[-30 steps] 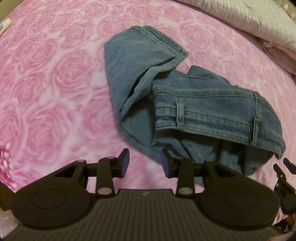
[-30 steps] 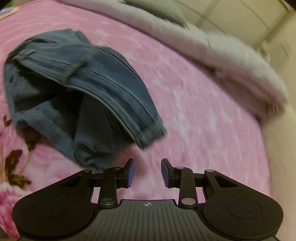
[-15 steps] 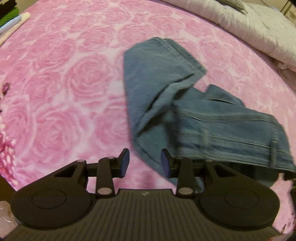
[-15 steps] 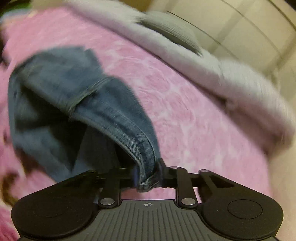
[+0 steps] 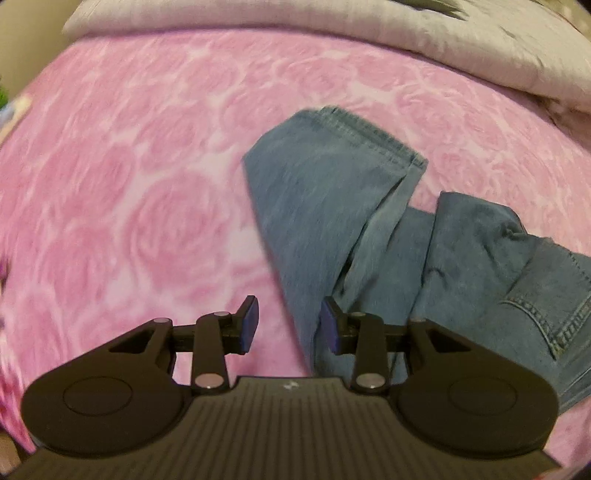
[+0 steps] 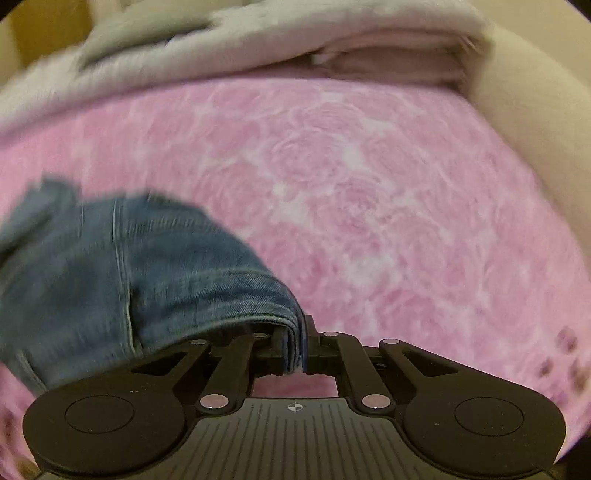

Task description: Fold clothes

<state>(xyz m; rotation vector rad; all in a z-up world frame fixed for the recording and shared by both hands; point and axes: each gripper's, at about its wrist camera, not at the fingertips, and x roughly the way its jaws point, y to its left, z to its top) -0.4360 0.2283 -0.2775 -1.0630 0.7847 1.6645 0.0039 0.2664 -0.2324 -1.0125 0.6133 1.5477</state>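
Observation:
A pair of blue jeans [image 5: 332, 206] lies crumpled on the pink rose-patterned bedspread [image 5: 147, 184], one leg with its hem pointing away, the rest bunched at the right. My left gripper [image 5: 290, 326] is open, its right finger over the near edge of the leg, nothing held. In the right wrist view my right gripper [image 6: 295, 349] is shut on a folded edge of the jeans [image 6: 155, 266], which drape to the left of it.
A pale grey duvet [image 5: 332, 22] is heaped along the far edge of the bed, also seen in the right wrist view [image 6: 221, 48]. A cream bed frame or wall [image 6: 535, 110] rises at the right. Pink bedspread [image 6: 369, 203] spreads ahead of the right gripper.
My right gripper has moved onto the jeans' edge, shut on it and pulled it to the right. My left gripper has stayed open and shifted along the leg.

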